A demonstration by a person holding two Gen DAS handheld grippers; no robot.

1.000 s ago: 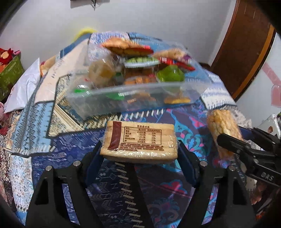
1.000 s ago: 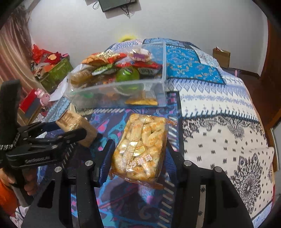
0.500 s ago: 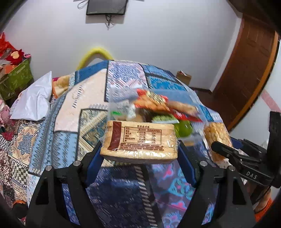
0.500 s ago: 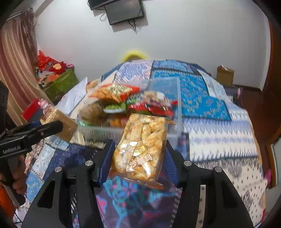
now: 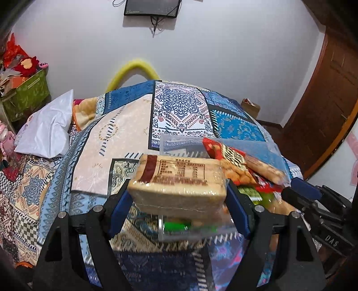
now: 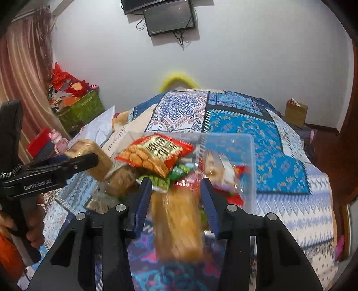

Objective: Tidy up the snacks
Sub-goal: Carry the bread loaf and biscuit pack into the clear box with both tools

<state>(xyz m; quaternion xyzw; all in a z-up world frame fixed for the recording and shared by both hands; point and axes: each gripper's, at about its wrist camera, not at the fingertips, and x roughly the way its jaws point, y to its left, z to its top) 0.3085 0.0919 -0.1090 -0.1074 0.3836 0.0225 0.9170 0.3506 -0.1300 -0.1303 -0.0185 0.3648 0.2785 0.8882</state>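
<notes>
My left gripper [image 5: 177, 197] is shut on a wrapped tan cake block [image 5: 179, 185] with a printed label, held above the near left edge of a clear plastic bin [image 5: 190, 232]. In the right wrist view the bin [image 6: 246, 161] is heaped with snack packets, a red and orange one [image 6: 156, 154] on top. My right gripper [image 6: 176, 197] is open over the bin's near side. A blurred yellow snack bag [image 6: 179, 226] hangs between and below its fingers, tilted and not gripped. The left gripper and its cake [image 6: 91, 154] show at the left.
The bin stands on a bed with a patchwork blue quilt [image 6: 246, 125]. A white pillow [image 5: 47, 127] and a green box [image 5: 24, 96] of toys lie to the left. A brown door [image 5: 331, 100] is on the right, with a wall screen [image 6: 170, 20] above.
Both grippers have risen and moved forward to the bin. My right gripper has opened and the yellow snack bag has slipped down out of its fingers. The left still holds the cake.
</notes>
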